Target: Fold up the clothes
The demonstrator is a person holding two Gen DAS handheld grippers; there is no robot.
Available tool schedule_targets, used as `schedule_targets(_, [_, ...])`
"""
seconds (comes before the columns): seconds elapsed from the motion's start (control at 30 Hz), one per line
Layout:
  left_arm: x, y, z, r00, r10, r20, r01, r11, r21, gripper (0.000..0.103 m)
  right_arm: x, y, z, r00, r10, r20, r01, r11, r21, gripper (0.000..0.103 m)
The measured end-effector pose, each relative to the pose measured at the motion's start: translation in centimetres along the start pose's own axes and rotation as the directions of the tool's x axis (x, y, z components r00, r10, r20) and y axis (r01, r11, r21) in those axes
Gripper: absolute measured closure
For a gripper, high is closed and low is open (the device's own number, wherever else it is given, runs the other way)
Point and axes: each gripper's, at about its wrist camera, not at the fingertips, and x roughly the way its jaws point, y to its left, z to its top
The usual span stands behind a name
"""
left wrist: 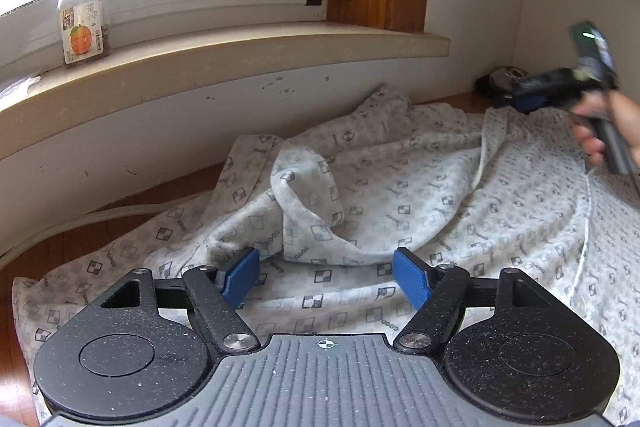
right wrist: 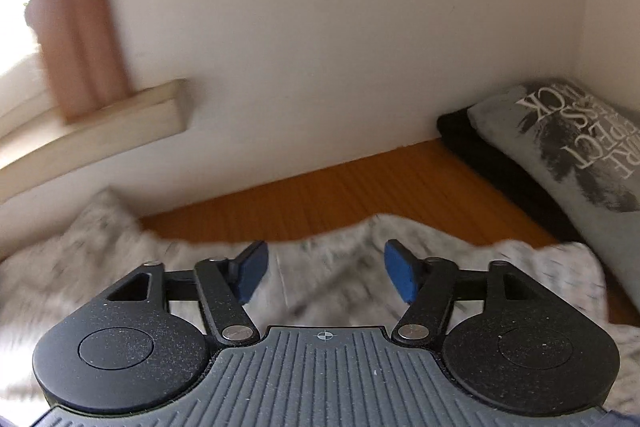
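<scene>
Left gripper (left wrist: 326,277) and right gripper (right wrist: 326,273), both with jaws spread and empty, above the crumpled patterned garment (left wrist: 400,195) on the wooden surface (right wrist: 360,187).

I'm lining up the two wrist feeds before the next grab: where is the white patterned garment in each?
Left wrist: the white patterned garment lies rumpled across the centre and right, beyond the open left tongs.
Right wrist: the same garment, blurred, fills the lower part of the picture, under and past the open right tongs.
Shared landmark: the stone windowsill, upper left in both views.
</scene>
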Motion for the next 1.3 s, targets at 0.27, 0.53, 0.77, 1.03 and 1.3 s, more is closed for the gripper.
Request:
schedule_targets(0.27, [0.2, 0.2, 0.0, 1.000, -0.011, -0.009, 0.011, 1.000, -0.010, 0.025, 0.8, -1.5, -0.5, 0.996, -0.078, -0.043, 0.078, 0.997, 0.012, 0.036])
schedule_targets(0.53, [0.4, 0.0, 0.1, 1.000, -0.009, -0.026, 0.009, 1.000, 0.002, 0.024, -2.2, -7.1, -1.6, 0.994, -0.097, -0.043, 0.100, 0.993, 0.070, 0.053])
schedule_targets(0.77, [0.5, 0.2, 0.1, 1.000, -0.012, -0.025, 0.012, 1.000, 0.000, 0.024, 0.1, -5.9, -1.0, 0.999, -0.003, -0.052, 0.010, 0.990, 0.137, 0.053])
schedule_targets(1.03, [0.5, 0.2, 0.2, 1.000, -0.011, -0.023, 0.011, 1.000, -0.001, 0.023, -0.7, -5.8, -0.3, 0.991, 0.066, 0.118, -0.088, 0.976, 0.198, 0.100])
schedule_targets(1.3, [0.5, 0.3, 0.1, 1.000, -0.013, -0.021, 0.013, 1.000, 0.002, 0.022, -1.3, -6.9, -0.5, 0.998, -0.050, 0.032, 0.047, 0.995, 0.092, 0.050])
